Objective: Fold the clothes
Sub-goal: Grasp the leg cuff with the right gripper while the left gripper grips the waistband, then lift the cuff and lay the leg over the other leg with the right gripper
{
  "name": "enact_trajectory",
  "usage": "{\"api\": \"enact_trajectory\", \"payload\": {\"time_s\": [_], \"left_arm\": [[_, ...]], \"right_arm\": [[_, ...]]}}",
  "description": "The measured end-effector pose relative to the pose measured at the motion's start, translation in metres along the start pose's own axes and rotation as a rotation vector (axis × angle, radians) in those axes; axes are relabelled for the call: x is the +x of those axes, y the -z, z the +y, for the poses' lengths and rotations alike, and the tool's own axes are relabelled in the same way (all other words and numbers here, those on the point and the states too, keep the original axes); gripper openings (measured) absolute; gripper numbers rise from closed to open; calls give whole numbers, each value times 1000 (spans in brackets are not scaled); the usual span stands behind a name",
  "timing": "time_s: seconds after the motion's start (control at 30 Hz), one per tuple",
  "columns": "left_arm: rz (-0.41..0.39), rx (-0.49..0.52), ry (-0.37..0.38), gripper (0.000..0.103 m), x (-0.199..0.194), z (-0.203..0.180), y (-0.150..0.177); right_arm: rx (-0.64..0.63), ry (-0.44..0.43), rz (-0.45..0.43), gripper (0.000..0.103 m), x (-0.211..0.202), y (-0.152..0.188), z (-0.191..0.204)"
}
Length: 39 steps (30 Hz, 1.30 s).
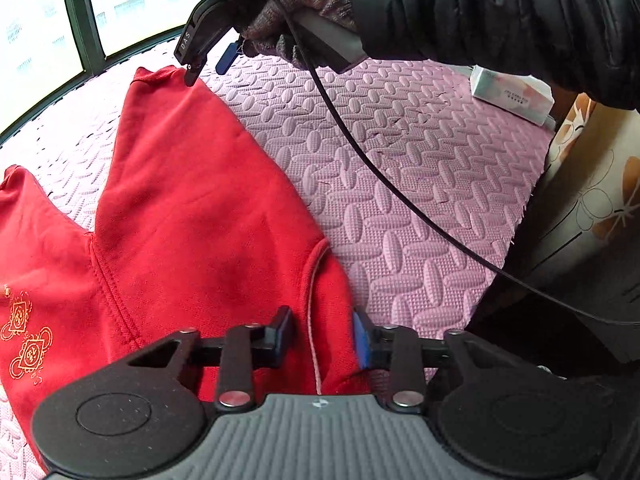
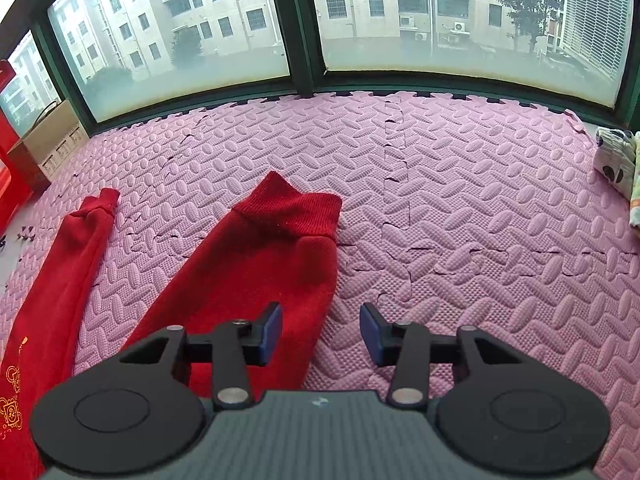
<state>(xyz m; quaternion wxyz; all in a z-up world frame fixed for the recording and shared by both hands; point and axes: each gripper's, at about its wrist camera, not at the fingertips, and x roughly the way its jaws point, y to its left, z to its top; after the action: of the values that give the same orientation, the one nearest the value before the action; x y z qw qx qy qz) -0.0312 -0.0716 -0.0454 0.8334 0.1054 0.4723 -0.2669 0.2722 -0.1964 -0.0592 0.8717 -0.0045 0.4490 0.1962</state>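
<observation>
Looking along the left gripper (image 1: 322, 334), its jaws are standing apart, released, straddling the near hem edge of red trousers (image 1: 180, 200) that are lying spread on a pink foam mat (image 1: 420, 168). One leg is stretching away toward the far window, the other is running off to the left, and gold embroidery (image 1: 24, 340) is showing near the left edge. At the far cuff, a gloved hand (image 1: 304, 12) is holding the right gripper (image 1: 202, 60), whose fingers are also parted just above the fabric. Its black cable (image 1: 380, 172) is drooping across the mat and could be snagging the cloth during a fold. Switching to the right wrist view, the right gripper (image 2: 320, 334) is hovering open over the leg's right edge, short of the ribbed cuff (image 2: 292, 208); closing here could be catching only one layer or missing the cloth. The waistband is cut off from both views, so any existing folds are staying unknown.
</observation>
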Motion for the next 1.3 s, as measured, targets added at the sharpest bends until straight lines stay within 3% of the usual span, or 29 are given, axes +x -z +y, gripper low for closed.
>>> {"api": "enact_trajectory", "payload": {"time_s": [0.07, 0.33, 0.47, 0.57, 0.73, 0.77, 0.8, 1.03, 1.3], "left_arm": [[-12, -36, 31, 15, -5, 10, -1], [-163, -163, 105, 14, -55, 43, 1], [-210, -213, 111, 13, -69, 57, 5], [-248, -249, 106, 13, -79, 66, 11], [-318, -351, 95, 12, -99, 87, 32], [-332, -383, 94, 5, -103, 93, 37], [-345, -404, 85, 5, -107, 95, 43], [-399, -545, 29, 5, -126, 110, 83], [-454, -665, 6, 4, -144, 119, 118]], "right_arm": [[16, -7, 7, 42, 6, -4, -1], [61, 4, 25, 33, 32, -17, 1], [84, 20, 30, 16, 39, -24, 7], [94, 43, 28, 9, 36, -28, 11], [122, 72, 13, 8, 19, -49, 25], [122, 75, 9, 8, 17, -53, 30], [121, 78, 4, 8, 14, -58, 35], [81, 27, -37, 7, 13, -91, 109], [-6, -33, -39, 7, 40, -99, 213]]}}
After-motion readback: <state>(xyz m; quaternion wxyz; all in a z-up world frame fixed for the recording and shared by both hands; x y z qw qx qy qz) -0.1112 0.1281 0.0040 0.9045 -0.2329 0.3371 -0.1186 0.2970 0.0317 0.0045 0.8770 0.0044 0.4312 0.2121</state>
